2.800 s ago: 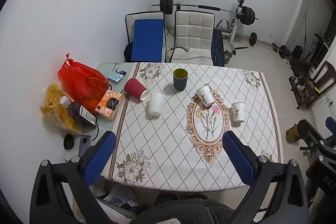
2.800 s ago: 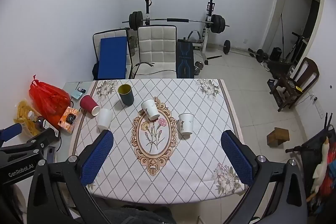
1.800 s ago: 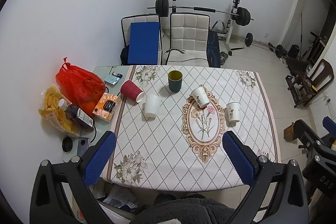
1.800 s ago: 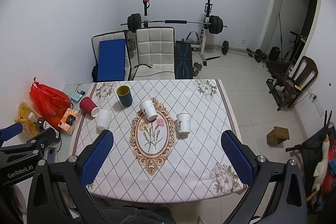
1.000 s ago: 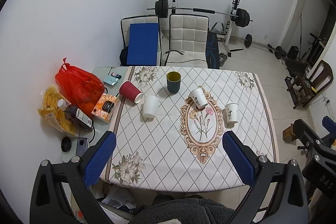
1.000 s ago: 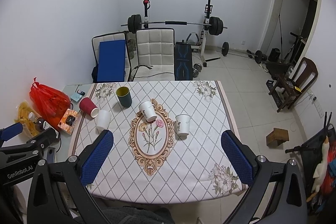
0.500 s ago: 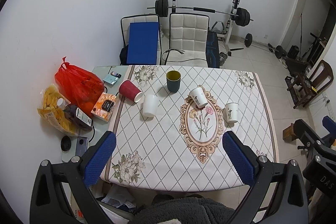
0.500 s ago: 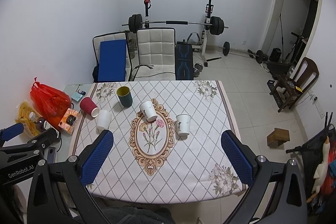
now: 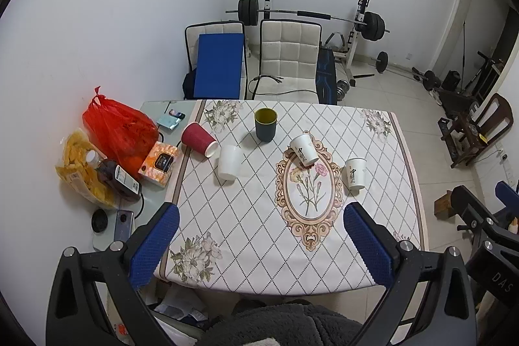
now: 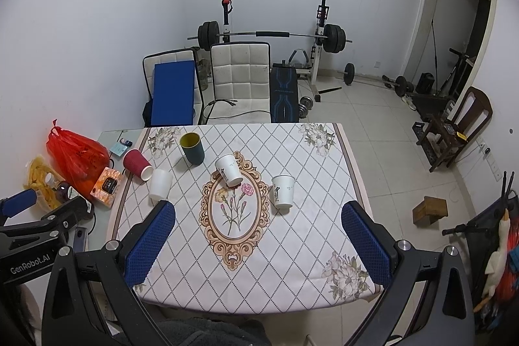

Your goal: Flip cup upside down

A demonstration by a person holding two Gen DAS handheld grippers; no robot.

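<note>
Several cups sit on the patterned tablecloth. A dark green cup stands upright, mouth up. A red cup and a white printed cup lie tilted on their sides. A plain white cup and another printed white cup stand mouth down. My left gripper and my right gripper are both open and empty, high above the near table edge.
A red bag, a snack bag, a bottle and an orange box lie left of the cloth. Two chairs stand behind the table. A barbell rack is at the back wall.
Both views have risen and drawn back a little, so the table looks smaller. The cups have not moved. Both grippers stay open.
</note>
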